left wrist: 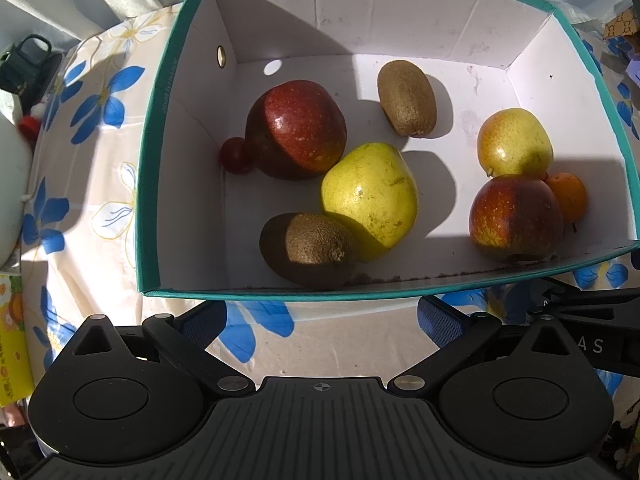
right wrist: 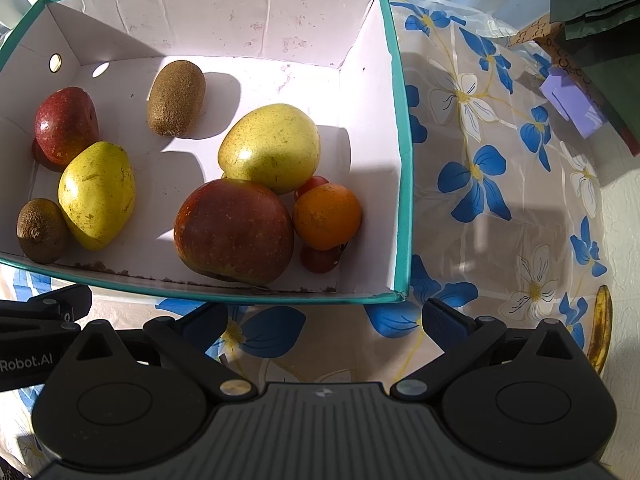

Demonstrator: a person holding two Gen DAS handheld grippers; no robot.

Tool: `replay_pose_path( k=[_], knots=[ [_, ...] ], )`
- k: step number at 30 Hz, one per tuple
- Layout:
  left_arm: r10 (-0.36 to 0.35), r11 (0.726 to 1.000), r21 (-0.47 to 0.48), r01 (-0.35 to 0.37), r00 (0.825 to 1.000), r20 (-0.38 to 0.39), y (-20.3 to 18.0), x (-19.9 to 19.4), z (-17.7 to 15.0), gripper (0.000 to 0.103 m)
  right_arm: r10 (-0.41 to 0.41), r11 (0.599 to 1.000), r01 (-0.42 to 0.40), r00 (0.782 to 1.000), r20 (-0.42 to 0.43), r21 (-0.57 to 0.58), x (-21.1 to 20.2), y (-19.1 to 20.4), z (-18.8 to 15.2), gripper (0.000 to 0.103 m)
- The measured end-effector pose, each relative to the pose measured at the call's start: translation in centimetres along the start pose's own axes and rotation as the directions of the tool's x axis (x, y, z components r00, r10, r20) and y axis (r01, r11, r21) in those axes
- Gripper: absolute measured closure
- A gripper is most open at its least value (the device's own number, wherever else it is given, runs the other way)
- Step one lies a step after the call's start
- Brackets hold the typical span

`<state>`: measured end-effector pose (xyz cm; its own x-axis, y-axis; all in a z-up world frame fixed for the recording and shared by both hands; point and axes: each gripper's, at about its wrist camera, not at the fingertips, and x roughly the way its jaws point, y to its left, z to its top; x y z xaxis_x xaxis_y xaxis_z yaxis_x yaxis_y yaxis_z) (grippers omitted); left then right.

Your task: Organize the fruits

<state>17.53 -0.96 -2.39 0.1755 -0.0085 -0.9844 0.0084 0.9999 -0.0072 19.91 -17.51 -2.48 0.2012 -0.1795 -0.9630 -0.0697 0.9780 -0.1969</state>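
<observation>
A teal-rimmed white box (left wrist: 144,184) (right wrist: 404,160) holds the fruit. In the left wrist view I see a red apple (left wrist: 298,128), a yellow pear (left wrist: 370,196), two kiwis (left wrist: 408,98) (left wrist: 312,246), a second pear (left wrist: 514,142), a second apple (left wrist: 514,218), an orange (left wrist: 570,196) and a cherry tomato (left wrist: 235,155). The right wrist view shows the same apple (right wrist: 234,230), pear (right wrist: 272,148), orange (right wrist: 327,216) and small tomatoes (right wrist: 320,260). My left gripper (left wrist: 320,318) and right gripper (right wrist: 326,320) are both open and empty, just in front of the box's near wall.
A floral tablecloth (right wrist: 480,184) covers the table. A banana (right wrist: 602,332) lies at the right edge. A purple block (right wrist: 572,104) and dark green bag (right wrist: 592,0) sit at the back right. A dark green mug (left wrist: 28,64) stands at the far left.
</observation>
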Motion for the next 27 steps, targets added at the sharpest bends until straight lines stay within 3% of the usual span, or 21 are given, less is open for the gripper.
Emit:
replay_pose_path(
  k=[27],
  knots=[
    [0.023, 1.0, 0.016, -0.024, 1.0, 0.02, -0.19, 0.29, 0.09, 0.0, -0.001, 1.0, 0.001, 1.0, -0.002, -0.006, 0.21, 0.06, -0.1, 0.0]
  ],
)
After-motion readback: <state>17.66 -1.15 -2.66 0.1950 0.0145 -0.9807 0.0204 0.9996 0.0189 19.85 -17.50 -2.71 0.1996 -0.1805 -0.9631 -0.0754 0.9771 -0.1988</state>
